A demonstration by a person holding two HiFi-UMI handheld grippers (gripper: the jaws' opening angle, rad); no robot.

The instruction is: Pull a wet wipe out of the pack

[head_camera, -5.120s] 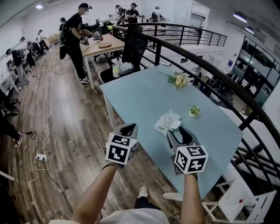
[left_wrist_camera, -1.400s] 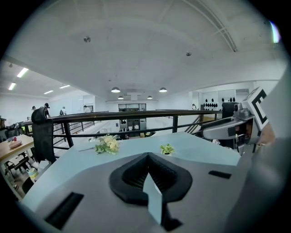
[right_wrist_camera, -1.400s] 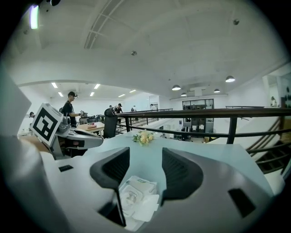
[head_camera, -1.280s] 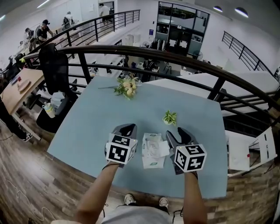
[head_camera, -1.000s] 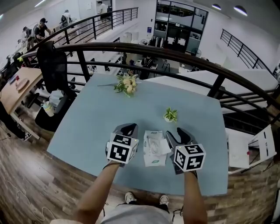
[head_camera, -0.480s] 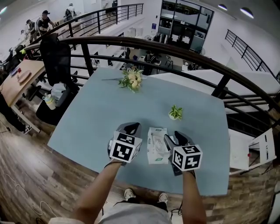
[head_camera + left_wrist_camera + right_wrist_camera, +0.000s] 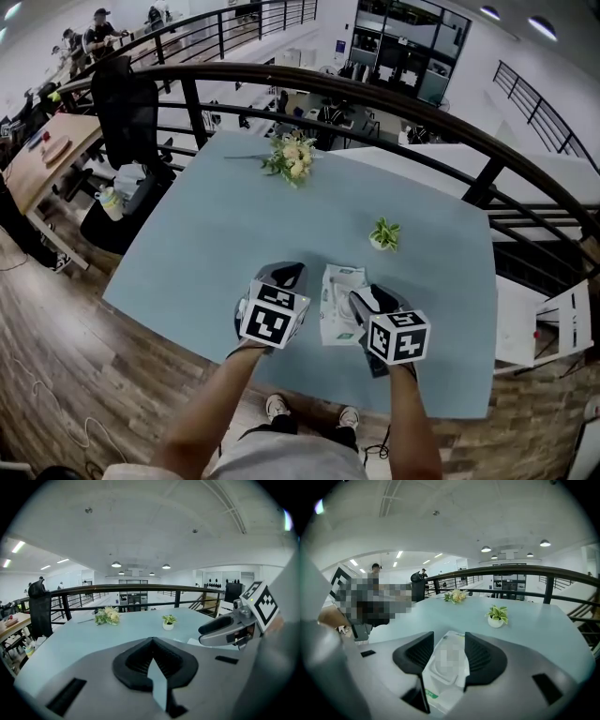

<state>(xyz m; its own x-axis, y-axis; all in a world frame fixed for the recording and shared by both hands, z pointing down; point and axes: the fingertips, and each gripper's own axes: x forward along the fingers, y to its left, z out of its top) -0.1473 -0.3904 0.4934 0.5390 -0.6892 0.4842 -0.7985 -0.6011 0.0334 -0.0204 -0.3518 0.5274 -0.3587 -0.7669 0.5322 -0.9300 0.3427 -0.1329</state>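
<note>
The wet wipe pack (image 7: pixel 337 302), white with green print, lies flat on the light blue table (image 7: pixel 216 225) near its front edge. In the head view my right gripper (image 7: pixel 367 298) is over the pack's right side. In the right gripper view the pack (image 7: pixel 446 670) shows between and below the jaws of the right gripper (image 7: pixel 449 640), which stand open and apart from it. My left gripper (image 7: pixel 283 276) hovers just left of the pack, not touching it. In its own view the left gripper (image 7: pixel 151 642) is shut with nothing in it, and the right gripper (image 7: pixel 219 627) shows at the right.
A small potted plant (image 7: pixel 382 232) stands beyond the pack, and a flower bunch (image 7: pixel 292 157) lies at the table's far side. A black railing (image 7: pixel 394 98) runs behind the table. An office chair (image 7: pixel 127 103) stands at the far left. The front table edge is under my arms.
Over the last second my right gripper has slid left from beside the pack to over its right side. The left gripper stays beside the pack. The head view has shifted slightly.
</note>
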